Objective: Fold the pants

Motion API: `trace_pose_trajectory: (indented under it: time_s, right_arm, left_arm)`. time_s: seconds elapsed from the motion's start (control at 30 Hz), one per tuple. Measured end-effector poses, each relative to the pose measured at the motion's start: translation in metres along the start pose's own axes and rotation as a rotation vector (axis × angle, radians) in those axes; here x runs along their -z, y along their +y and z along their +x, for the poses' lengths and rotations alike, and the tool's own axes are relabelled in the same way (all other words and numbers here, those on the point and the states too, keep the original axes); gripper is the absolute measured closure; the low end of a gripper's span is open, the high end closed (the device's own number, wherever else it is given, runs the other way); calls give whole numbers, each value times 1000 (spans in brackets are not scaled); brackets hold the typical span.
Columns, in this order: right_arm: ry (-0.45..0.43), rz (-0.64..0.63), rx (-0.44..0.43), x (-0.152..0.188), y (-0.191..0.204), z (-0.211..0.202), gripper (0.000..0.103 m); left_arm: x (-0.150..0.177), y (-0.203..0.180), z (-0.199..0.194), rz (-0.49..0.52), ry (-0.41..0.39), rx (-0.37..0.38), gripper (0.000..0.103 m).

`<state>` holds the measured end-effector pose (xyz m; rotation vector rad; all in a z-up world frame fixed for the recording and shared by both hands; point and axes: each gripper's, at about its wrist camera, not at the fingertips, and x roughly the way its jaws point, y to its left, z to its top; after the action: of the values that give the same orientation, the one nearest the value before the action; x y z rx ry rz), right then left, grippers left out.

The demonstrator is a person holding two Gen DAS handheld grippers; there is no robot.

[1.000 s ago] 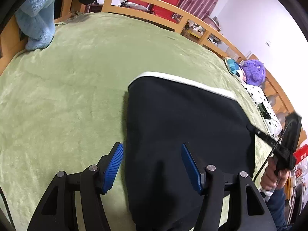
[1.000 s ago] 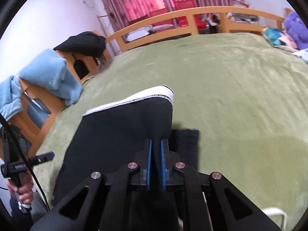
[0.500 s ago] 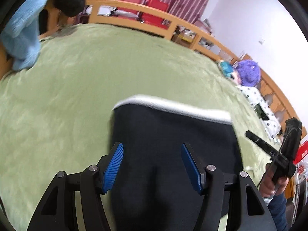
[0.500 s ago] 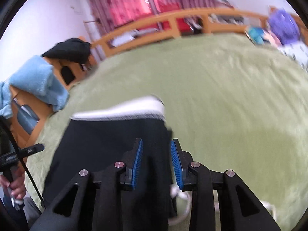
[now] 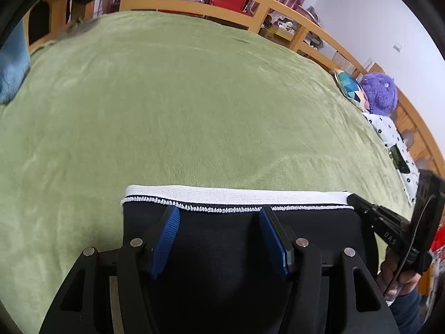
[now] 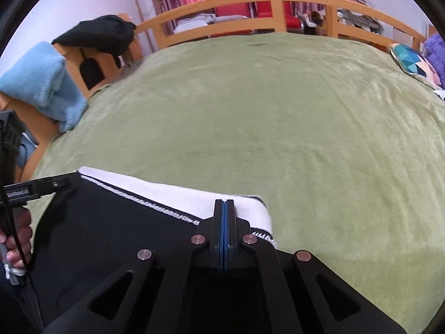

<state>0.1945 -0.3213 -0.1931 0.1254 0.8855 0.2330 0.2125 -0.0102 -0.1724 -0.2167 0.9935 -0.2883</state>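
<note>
Black fabric pants (image 5: 222, 250) with a white ribbed waistband (image 5: 233, 196) lie on the near part of a green fleece blanket (image 5: 180, 111) that covers a wide bed. The waistband is the far edge of the garment and runs from left to right; below it there is a line of small white stitches.

The left gripper (image 5: 219, 233) hangs over the black cloth just near of the waistband. Its blue ribbed pads (image 5: 167, 232) stand apart and are closing slightly; the dark cloth shows between them, but the pads do not press on it.

The right gripper (image 6: 225, 217) is at the right end of the waistband. Its two blue pads are pressed together, and I cannot tell if any cloth is caught between them. A hand (image 6: 16, 239) holding the other tool shows at the left edge of the right wrist view.

A wooden bed rail (image 6: 250, 5) curves along the far side. On the left, a light blue towel (image 6: 41, 83) and a black garment (image 6: 97, 33) hang over the frame. At the right side lie a patterned cushion (image 5: 350, 89) and a purple plush toy (image 5: 379, 93).
</note>
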Motion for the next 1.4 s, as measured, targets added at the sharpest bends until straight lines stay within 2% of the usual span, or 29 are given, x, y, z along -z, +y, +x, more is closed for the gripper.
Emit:
trace_pose_trajectory:
  time_s: [0.1, 0.2, 0.33, 0.47, 0.57, 0.63, 0.67, 0.7, 0.8, 0.87, 0.9, 0.97, 1.03, 1.07, 1.17, 1.23, 1.4]
  right_arm:
    - [-25, 5, 42, 3, 8, -23, 103]
    - [-50, 21, 35, 15, 15, -59, 88]
    - [-64, 9, 3, 47, 35, -98, 75]
    - [-46, -17, -46, 93, 48, -122, 72]
    - [1, -33, -63, 125, 53, -119, 71]
    - [34, -41, -44, 138, 52, -112, 71]
    - [41, -66, -18, 144, 54, -111, 71]
    - [44, -82, 12, 147, 52, -111, 71]
    - [63, -35, 47, 156, 37, -117, 73]
    - [87, -8, 139, 162, 24, -118, 70]
    - [98, 26, 148, 166, 17, -121, 65]
    - [83, 105, 162, 168, 7, -134, 68]
    - [49, 117, 224, 168, 7, -152, 71]
    - [32, 125, 243, 168, 9, -162, 71]
    - [-38, 129, 225, 165, 22, -199, 69]
    - [-79, 110, 225, 164, 33, -216, 56]
    - [-132, 133, 209, 156, 45, -246, 45]
  left_arm:
    - [4, 0, -18, -4, 3, -16, 46]
    - [16, -1, -44, -9, -7, -12, 45]
    - [46, -3, -77, -6, -12, -5, 44]
    - [100, -2, -106, 5, -13, 9, 43]
    - [136, -6, -108, -4, 2, 18, 41]
    - [154, -10, -110, 23, -33, -57, 41]
    - [163, -10, -110, 43, -37, -118, 40]
    - [168, -6, -109, 37, -24, -145, 36]
    - [187, 25, -110, -79, 17, -61, 32]
    - [192, 34, -114, -99, 27, -42, 32]
    - [193, 36, -117, -101, 26, -41, 33]
    - [190, 32, -127, -70, 17, -90, 33]
    - [185, 29, -138, -27, 8, -162, 35]
    - [183, 27, -145, -17, -4, -169, 37]
    - [176, 12, -170, 12, -47, -127, 37]
    - [173, -3, -186, 32, -94, -111, 36]
    - [168, -42, -221, 38, -176, -59, 35]
